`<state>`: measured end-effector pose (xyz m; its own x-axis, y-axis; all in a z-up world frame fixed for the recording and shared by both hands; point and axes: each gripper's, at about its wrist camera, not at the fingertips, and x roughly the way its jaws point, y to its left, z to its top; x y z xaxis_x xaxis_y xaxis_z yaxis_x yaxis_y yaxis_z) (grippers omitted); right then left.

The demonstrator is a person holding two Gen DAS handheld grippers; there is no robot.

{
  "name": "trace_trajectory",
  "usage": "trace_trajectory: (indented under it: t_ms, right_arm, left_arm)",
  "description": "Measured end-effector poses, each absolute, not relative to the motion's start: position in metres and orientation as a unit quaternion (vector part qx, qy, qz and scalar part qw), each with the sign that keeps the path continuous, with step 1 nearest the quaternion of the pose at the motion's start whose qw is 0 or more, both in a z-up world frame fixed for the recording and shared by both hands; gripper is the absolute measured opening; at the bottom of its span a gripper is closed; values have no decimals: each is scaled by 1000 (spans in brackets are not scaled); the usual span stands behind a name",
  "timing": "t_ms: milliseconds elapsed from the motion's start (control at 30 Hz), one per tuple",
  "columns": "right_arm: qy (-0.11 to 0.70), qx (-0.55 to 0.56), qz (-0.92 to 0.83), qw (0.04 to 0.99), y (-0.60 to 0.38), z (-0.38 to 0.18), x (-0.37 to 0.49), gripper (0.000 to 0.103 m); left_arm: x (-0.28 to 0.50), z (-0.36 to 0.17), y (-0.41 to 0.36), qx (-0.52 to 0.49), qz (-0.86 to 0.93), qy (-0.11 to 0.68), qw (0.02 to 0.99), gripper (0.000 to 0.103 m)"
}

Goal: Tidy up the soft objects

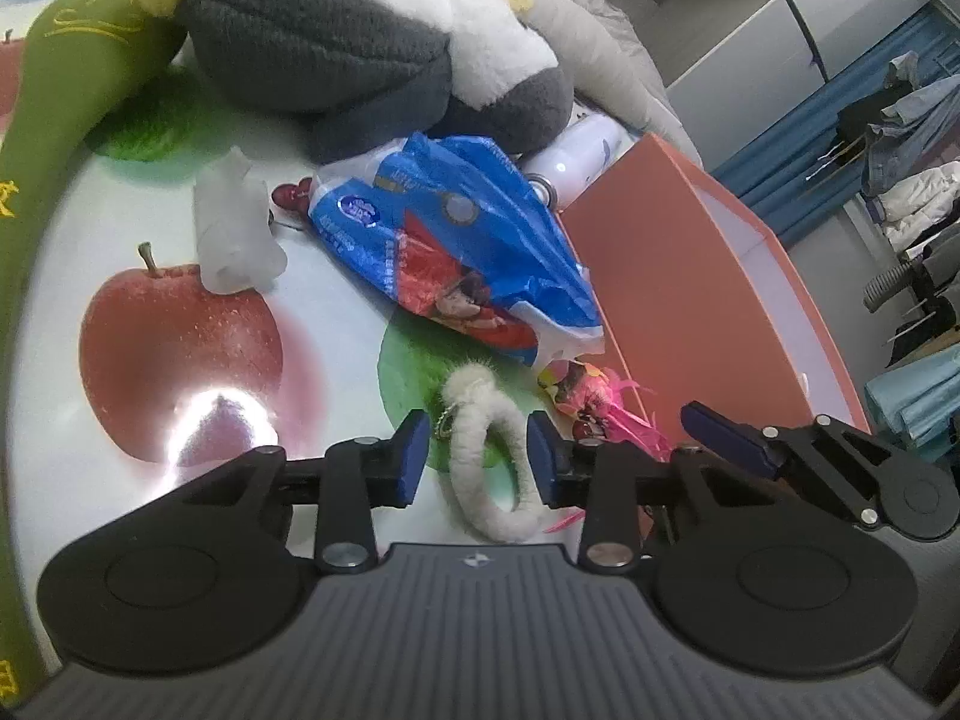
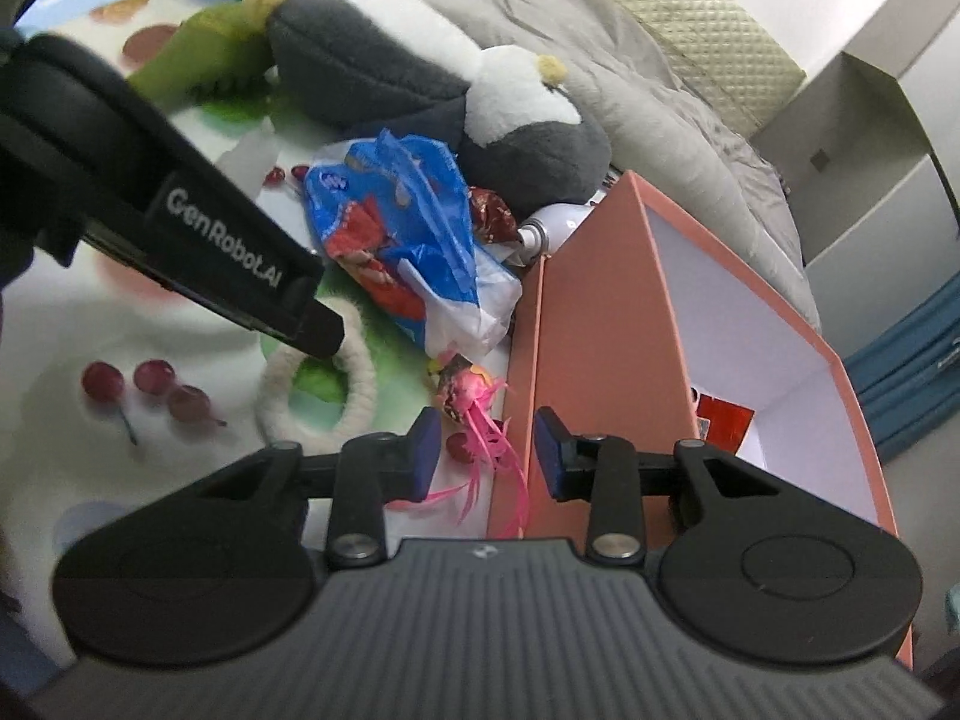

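Fluff is what sits between the left gripper (image 1: 477,456)'s blue pads: a white fuzzy fabric ring with a small bead chain (image 1: 489,459) lies flat on the glossy fruit-printed tablecloth (image 1: 336,294), and the pads straddle it, one outside its left arc, the other over the hole near the right arc. The jaws stand part open and neither pad visibly presses the fur, so the ring is not yet gripped. Its long axis runs away from the camera, roughly along the line the fingers point, so a squeeze would fall across the narrow width.

The right gripper (image 2: 483,453) is also part open and holds nothing. Its left pad is beside a small pink feathery toy with trailing strands (image 2: 480,414), while its right pad hangs over the outer wall of the open salmon-pink cardboard box with white inside (image 2: 600,324). The toy lies just left of that wall, its strands trailing toward the camera.

The left gripper is therefore the nearer one to the ring and the right one to the toy; the box stands to the right of both, closest to the right hand. Beyond, a crumpled blue plastic bag (image 1: 456,240) lies near the big grey and white plush (image 1: 360,42).

The likely snag: the right pad may catch the box wall rather than the toy
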<state>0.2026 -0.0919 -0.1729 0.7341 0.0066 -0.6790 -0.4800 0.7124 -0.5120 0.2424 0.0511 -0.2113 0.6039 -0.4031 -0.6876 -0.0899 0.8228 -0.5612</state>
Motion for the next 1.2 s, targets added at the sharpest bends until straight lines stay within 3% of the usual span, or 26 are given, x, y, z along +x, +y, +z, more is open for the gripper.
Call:
trace_trajectory:
  t_ms: [267, 433, 667, 1200]
  right_arm:
    - [331, -390, 140, 848, -86, -188, 202, 29]
    - [334, -401, 136, 842, -85, -197, 201, 13]
    - [335, -375, 145, 852, -87, -188, 196, 6]
    - [385, -204, 202, 877, -105, -159, 162, 6]
  left_arm:
    - [245, -223, 50, -276, -95, 448, 845, 30]
    - [247, -224, 49, -268, -83, 449, 849, 11]
    - [238, -217, 51, -258, -73, 442, 856, 9]
    - [178, -187, 72, -228, -19, 452, 862, 9]
